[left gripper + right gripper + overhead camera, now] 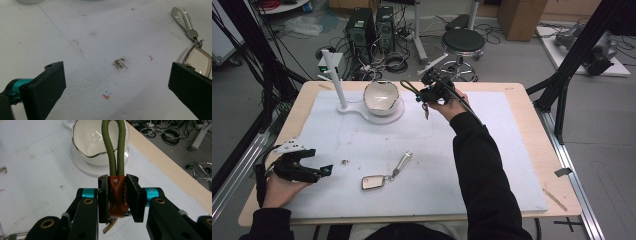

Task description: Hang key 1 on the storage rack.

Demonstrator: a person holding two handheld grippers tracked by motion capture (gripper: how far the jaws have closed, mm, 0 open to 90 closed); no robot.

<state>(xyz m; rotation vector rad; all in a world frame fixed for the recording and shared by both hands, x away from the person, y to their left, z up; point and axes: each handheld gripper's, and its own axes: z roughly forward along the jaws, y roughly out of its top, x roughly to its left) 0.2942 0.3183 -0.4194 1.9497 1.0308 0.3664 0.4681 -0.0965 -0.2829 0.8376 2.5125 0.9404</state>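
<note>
My right gripper (428, 95) is raised over the far middle of the table, shut on a keychain by its brown leather tab (117, 192). The keychain's olive-green cord loop (113, 145) sticks out past the jaws toward a white bowl (97, 140) with a shiny rim. In the high view the loop (408, 87) points left at the bowl (381, 96), and a small key dangles under the gripper. My left gripper (324, 170) rests low at the table's near left, open with nothing between its fingers (47, 85).
The bowl sits on a white base (394, 116) with an upright white post (334, 75). A small silver-framed mirror on a strap (373, 182) lies near the front middle, just right of the left gripper's jaws (198, 56). A white mat (492, 165) covers the wooden table.
</note>
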